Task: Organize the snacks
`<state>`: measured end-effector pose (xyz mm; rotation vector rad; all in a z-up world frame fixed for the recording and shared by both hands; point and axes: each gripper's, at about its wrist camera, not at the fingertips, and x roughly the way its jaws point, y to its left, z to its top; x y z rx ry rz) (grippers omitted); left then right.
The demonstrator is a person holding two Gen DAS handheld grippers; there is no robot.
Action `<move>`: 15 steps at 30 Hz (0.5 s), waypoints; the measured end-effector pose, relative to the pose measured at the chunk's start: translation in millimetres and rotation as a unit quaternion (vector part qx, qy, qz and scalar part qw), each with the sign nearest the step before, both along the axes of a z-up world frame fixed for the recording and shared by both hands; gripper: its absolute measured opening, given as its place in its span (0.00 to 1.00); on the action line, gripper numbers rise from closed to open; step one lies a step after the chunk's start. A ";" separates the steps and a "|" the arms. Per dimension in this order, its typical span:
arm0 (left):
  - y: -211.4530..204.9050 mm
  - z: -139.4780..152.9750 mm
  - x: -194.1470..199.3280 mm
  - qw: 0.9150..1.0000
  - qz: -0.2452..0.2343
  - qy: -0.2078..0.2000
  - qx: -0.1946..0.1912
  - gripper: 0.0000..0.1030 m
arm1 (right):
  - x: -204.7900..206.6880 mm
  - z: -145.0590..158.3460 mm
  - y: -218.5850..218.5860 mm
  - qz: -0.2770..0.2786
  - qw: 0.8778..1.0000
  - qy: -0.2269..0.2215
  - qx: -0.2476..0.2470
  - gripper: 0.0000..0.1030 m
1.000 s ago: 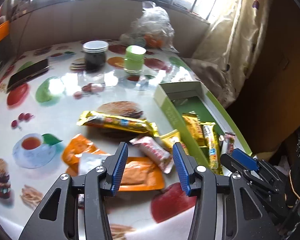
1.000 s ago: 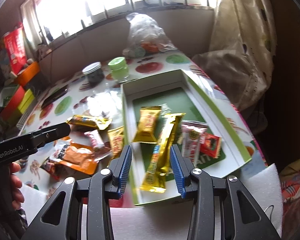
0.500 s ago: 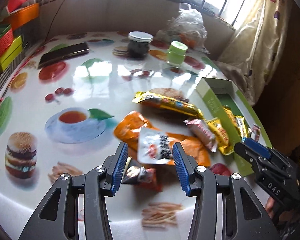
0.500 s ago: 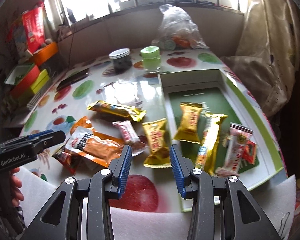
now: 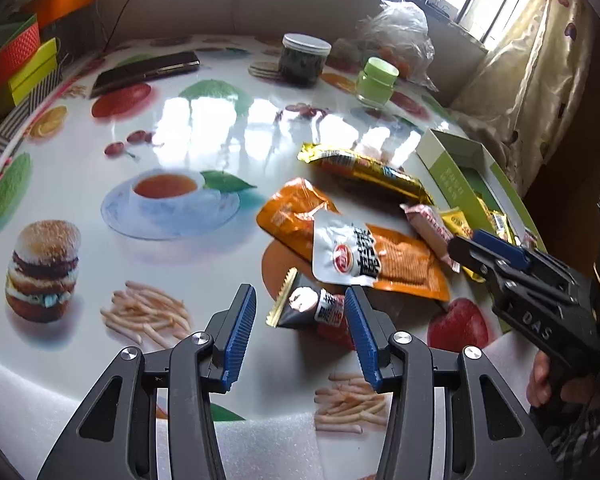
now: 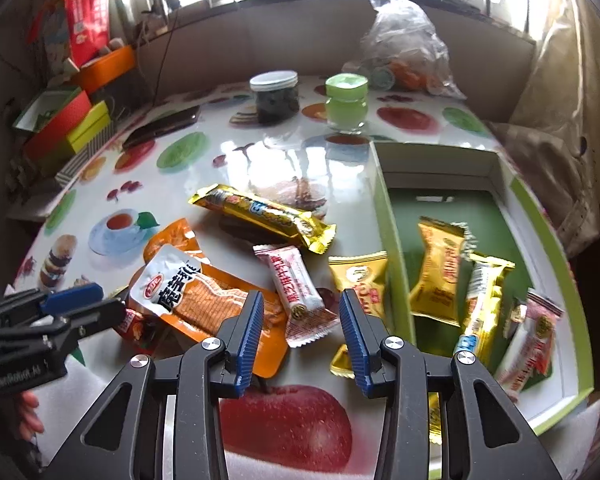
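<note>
Lying loose on the printed table (image 6: 260, 152), left to right: red-black sachet (image 5: 320, 312), orange pouch (image 6: 204, 296), long gold bar (image 6: 260, 212), pink-white candy (image 6: 300, 292), gold packet (image 6: 360, 280). Green box (image 6: 548, 232) at right holds further wrapped snacks. Left gripper (image 5: 300, 332) parted, empty, above the sachet. Right gripper (image 6: 300, 336) parted, empty, above the candy.
</note>
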<state>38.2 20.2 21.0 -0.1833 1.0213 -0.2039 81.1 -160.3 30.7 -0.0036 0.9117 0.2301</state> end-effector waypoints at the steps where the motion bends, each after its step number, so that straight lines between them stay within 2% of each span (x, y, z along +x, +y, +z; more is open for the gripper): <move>1: -1.1 -1.4 -0.6 1.000 -0.002 0.002 0.000 0.46 | 2.7 -1.6 1.5 0.002 1.000 0.002 -0.001 0.37; 6: -7.1 -7.1 -0.8 1.000 -0.008 0.012 0.005 0.47 | 10.4 -7.1 6.3 0.008 1.000 0.008 -0.010 0.37; 11: -13.9 -10.3 -0.4 0.999 -0.017 0.010 0.026 0.47 | 15.0 -10.6 8.6 0.008 1.000 0.014 -0.011 0.34; 15: -13.6 -11.1 -0.7 0.999 -0.024 0.005 0.031 0.47 | 17.3 -15.7 10.5 0.006 1.000 0.024 -0.010 0.25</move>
